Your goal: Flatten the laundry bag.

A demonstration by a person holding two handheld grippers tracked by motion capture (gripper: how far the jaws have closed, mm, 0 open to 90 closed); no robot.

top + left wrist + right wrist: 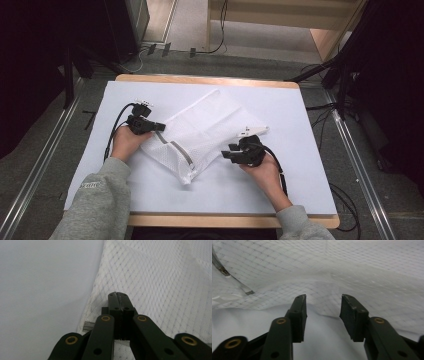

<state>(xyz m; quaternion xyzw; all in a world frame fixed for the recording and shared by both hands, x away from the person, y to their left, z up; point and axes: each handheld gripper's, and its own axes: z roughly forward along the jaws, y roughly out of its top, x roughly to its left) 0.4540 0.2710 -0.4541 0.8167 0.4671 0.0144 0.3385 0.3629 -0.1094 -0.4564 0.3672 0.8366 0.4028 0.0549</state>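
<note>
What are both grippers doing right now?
Left gripper: shut on the white mesh laundry bag edge.
Right gripper: open, at the bag, holding nothing.

High view looks down from above; both gripper views sit close over the shared mesh bag.

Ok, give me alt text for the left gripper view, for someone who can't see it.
The left gripper, its two black jaws pressed together, is clamped on the edge of a white mesh bag near the end of its grey zipper. The bag covers the right of the frame and lies on a plain white table cover, which takes up the left.
</note>
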